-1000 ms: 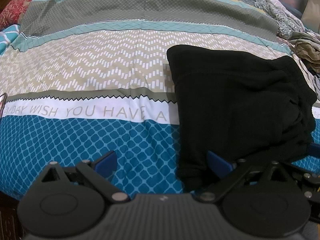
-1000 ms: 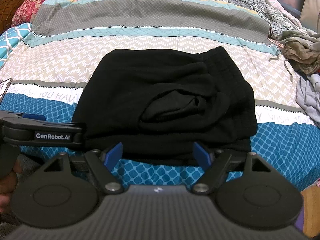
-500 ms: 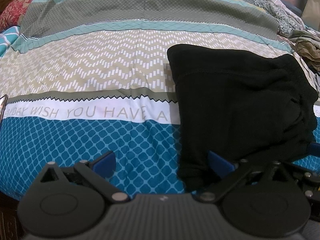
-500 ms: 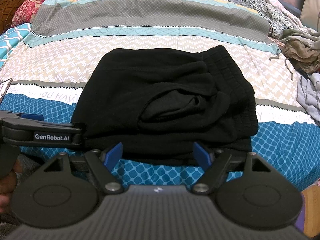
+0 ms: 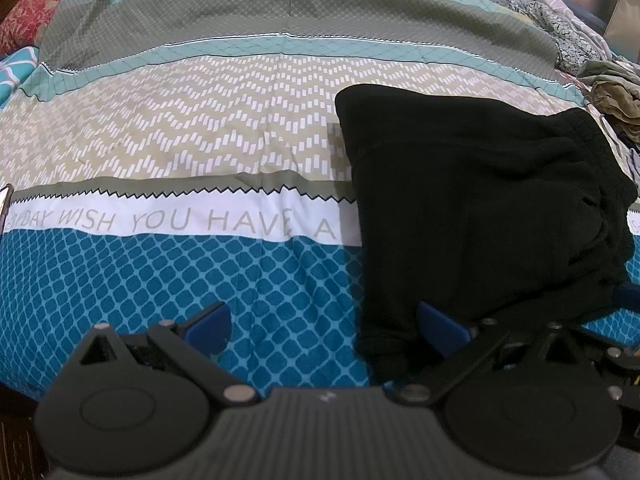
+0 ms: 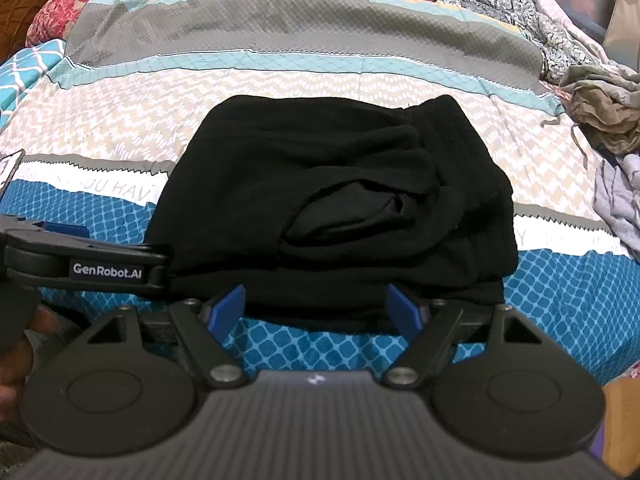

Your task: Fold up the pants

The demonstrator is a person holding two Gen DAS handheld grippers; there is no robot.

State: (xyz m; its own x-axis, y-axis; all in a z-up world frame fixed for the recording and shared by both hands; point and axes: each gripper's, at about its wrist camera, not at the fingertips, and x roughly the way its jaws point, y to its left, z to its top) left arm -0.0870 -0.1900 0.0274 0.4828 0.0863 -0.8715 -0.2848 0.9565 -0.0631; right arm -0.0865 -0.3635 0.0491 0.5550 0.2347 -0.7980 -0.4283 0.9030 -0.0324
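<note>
Nothing has been moved in the last second: the black pants [image 6: 332,200] lie folded on the bedspread [image 5: 180,264], both tools, left [image 5: 324,326] and right [image 6: 316,310], held wide and empty; folding is judged complete.

one pants [image 6: 332,196], two grippers [image 5: 324,330] [image 6: 316,310]

Bed with a patterned quilted bedspread [image 6: 360,92] in grey, teal, beige chevron and blue lattice bands, white strip with grey lettering, folded black fleece pants [image 6: 340,200] lying on it, crumpled olive garment [image 6: 600,116] at right edge, grey garment [image 6: 618,200] just beside
</note>
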